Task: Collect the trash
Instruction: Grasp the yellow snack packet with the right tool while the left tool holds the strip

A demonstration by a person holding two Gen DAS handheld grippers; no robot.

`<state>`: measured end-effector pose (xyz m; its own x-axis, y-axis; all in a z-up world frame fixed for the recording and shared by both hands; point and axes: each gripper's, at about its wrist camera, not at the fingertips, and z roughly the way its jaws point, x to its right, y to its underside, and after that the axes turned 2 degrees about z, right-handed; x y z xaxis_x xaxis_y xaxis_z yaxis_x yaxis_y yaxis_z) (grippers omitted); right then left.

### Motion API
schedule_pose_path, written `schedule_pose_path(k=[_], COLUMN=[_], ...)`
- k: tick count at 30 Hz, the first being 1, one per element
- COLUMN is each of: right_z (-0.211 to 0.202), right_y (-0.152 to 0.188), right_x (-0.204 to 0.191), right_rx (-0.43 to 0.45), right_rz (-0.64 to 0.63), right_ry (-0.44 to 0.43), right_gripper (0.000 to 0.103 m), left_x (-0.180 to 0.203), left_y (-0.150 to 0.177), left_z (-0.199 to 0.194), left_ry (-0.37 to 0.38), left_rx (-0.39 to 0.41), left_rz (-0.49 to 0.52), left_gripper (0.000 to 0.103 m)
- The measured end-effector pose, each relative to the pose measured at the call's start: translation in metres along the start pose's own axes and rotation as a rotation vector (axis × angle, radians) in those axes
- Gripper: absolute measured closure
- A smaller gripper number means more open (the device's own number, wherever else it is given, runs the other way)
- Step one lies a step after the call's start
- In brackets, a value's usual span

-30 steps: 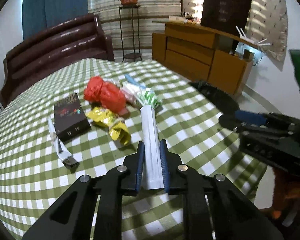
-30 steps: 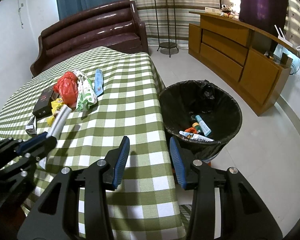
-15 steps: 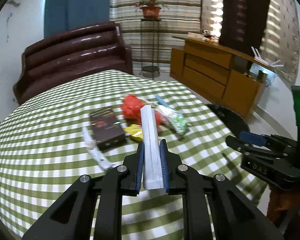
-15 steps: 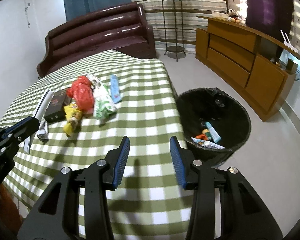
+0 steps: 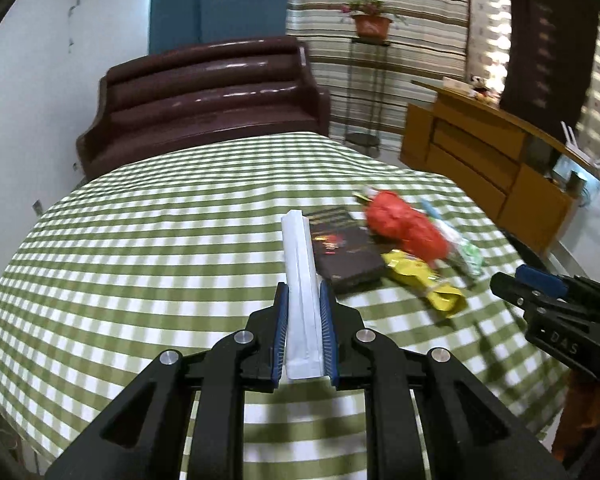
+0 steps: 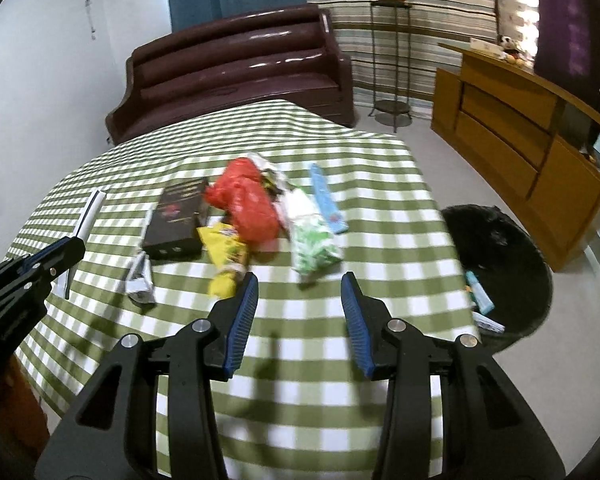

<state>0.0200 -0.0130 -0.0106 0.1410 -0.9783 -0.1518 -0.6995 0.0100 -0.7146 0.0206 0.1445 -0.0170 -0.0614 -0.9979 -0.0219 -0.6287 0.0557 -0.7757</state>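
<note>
White flat paper packet (image 5: pixel 300 280), clamped in our left claw (image 5: pixel 303 344) for binning; our right claw (image 6: pixel 299 316) gapes empty, yellow wrapper (image 6: pixel 225 256) just ahead.

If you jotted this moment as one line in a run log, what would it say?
left gripper: shut on white packet | right gripper: open, empty | wrappers on table | bin: some trash
</note>
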Motion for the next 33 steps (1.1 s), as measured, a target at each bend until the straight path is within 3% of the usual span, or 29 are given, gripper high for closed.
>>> schedule_pose_path(k=[3, 14, 21, 33], right_z=[0.008, 0.039, 0.053, 0.028], right_y=[-0.003, -0.011, -0.007, 0.001], right_x=[-0.014, -0.044, -0.052, -0.050], right_rx=[-0.010, -0.063, -0.119, -0.048], right_rz=[-0.025, -0.081, -0.105, -0.135], right_ry=[-0.014, -0.009, -0.010, -0.001], right_gripper=[0.051, 0.053, 0.078, 0.078], left_x=[-0.015, -0.050, -0.053, -0.045], left_y=[0.000, 0.008, 0.013, 0.009], left_z=[0.002, 0.012, 0.011, 0.007], left_ry=[-0.025, -0.064, -0.052, -0.041], left_rx=[-0.001, -0.033, -0.040, -0.038], left_rz=[-0.024, -0.073, -0.080, -0.078], left_gripper=[0.086, 0.086, 0.086, 0.086])
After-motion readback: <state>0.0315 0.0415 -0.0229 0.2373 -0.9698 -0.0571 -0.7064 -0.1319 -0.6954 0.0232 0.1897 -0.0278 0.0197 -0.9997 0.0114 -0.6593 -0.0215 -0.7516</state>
